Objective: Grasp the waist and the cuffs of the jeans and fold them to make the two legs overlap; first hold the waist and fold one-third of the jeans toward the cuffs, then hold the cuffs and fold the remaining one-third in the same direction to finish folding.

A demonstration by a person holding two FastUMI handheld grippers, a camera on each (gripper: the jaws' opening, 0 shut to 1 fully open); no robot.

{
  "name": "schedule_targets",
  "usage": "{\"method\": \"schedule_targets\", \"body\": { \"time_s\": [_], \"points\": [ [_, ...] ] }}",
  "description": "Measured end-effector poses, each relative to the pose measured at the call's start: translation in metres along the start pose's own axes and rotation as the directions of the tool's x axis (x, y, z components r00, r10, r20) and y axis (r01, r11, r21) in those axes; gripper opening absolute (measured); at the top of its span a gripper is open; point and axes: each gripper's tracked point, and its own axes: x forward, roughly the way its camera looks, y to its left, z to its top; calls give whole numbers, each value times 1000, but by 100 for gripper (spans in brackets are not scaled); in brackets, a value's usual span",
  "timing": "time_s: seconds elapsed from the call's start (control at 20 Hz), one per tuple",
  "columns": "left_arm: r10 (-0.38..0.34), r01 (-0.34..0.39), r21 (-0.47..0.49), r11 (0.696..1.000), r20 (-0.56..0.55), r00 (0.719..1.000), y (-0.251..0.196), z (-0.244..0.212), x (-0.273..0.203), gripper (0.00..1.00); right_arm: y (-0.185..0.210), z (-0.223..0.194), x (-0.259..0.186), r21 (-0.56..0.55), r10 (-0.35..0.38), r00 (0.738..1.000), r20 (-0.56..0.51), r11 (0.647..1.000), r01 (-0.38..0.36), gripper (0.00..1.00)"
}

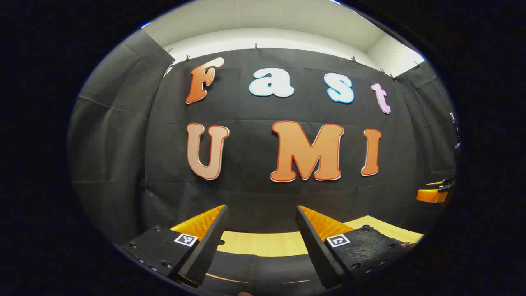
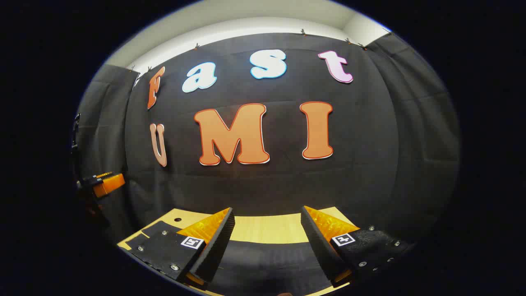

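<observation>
Left gripper [image 1: 261, 236] and right gripper [image 2: 267, 236] jaws both spread, empty, raised level. Dark denim jeans [image 2: 267, 259] lie flat on pale wooden worktop [image 2: 267, 228] below and ahead; long axis unclear, neither gripper evidently nearer.

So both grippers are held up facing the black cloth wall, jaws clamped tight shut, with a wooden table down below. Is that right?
Not quite: the jaws are open, not shut. In the left gripper view the left gripper has a wide gap between its jaws, and the right gripper shows the same in the right gripper view. They do face the black cloth wall, with the wooden table below.
</observation>
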Motion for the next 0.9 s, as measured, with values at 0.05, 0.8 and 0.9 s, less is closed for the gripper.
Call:
{"method": "schedule_targets", "body": {
  "time_s": [0.05, 0.8, 0.9],
  "points": [
    [20, -20, 9, 1000, 12, 1000, 4, 1, -3, 96, -3, 4, 5, -16, -7, 1000, 22, 1000, 7, 98],
    [39, -39, -1, 999, -37, 999, 46, -12, 27, 96, 19, -5, 25, 18, 15, 1000, -13, 1000, -15, 98],
    [41, -42, -17, 999, -47, 998, 44, -19, 30, 96, 19, -7, 24, 6, 18, 1000, -25, 1000, -18, 100]
  ]
}}
